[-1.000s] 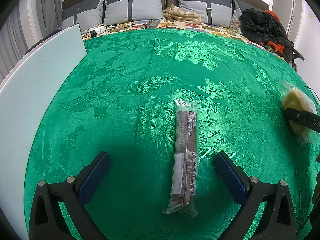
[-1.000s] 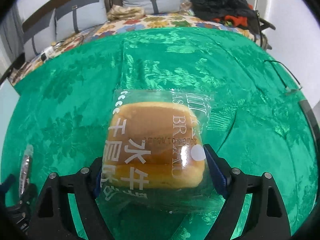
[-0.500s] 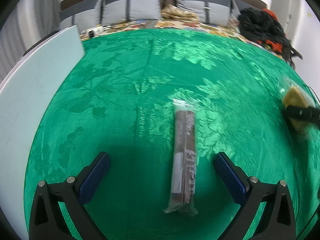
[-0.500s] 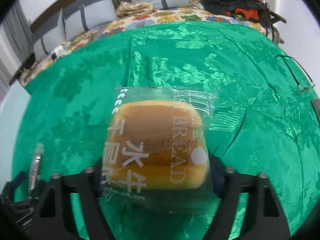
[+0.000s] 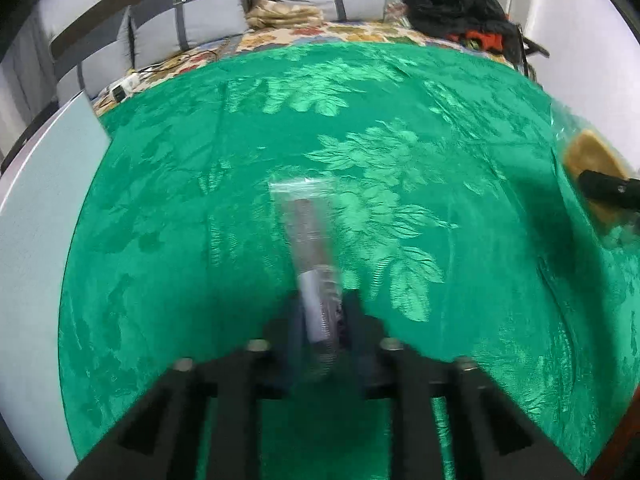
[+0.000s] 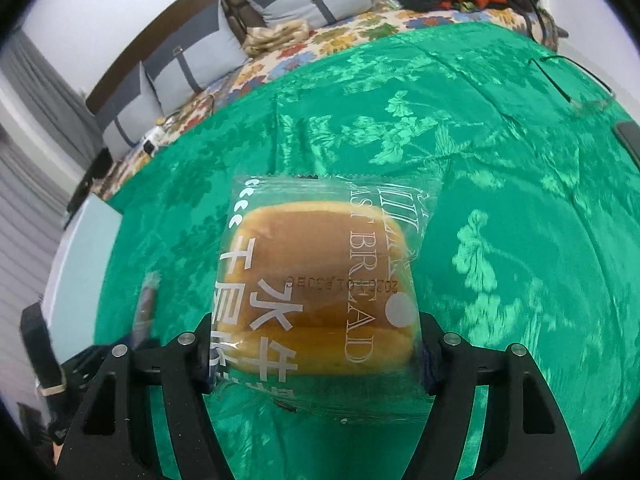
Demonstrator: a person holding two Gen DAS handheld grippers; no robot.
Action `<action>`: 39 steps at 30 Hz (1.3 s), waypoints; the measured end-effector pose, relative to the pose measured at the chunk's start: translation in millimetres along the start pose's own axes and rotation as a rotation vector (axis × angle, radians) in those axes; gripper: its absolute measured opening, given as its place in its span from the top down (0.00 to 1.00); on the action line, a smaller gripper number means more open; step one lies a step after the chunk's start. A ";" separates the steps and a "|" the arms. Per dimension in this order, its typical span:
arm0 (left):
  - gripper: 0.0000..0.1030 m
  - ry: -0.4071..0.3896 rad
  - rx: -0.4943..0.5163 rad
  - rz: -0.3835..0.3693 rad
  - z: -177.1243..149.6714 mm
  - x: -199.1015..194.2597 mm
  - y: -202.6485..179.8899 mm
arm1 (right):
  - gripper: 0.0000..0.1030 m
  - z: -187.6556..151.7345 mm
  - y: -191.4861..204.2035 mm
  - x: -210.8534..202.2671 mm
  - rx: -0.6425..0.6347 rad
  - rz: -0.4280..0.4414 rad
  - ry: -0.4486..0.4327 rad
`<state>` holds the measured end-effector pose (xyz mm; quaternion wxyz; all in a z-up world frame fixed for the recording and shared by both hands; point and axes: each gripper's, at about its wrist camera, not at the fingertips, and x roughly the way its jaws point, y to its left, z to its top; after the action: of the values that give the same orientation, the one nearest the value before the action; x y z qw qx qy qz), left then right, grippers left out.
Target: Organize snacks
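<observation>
1. Left gripper [image 5: 320, 320] clamped tight on the near end of a long thin snack bar in clear wrapper [image 5: 310, 240], far end sticking out over the green floral bedspread [image 5: 200, 200]. Pretty blurry there.
2. Right gripper [image 6: 316, 344] squeezing a packaged bread bun [image 6: 320, 280] from both sides, clear bag with white lettering, held over the same bedspread.
3. Bun and right gripper also peeking in at the right edge of the left wrist view.
4. Grey pillows [image 5: 200, 28] along the headboard, dark pile of clothes [image 5: 460, 12] at the far right corner.
5. Pale board [image 5: 44, 200] at the left edge of the bed.
</observation>
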<state>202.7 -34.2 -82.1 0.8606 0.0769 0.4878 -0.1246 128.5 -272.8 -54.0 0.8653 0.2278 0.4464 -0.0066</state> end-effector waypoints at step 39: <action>0.13 -0.232 -0.639 0.351 -147.2 -239.1 330.4 | 0.17 -57.8 478.2 17.2 -0.651 0.488 0.186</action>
<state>59.7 352.7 51.4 0.8989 -0.1274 0.3809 0.1752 197.2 182.1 89.5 0.8244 0.0410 0.4345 0.3605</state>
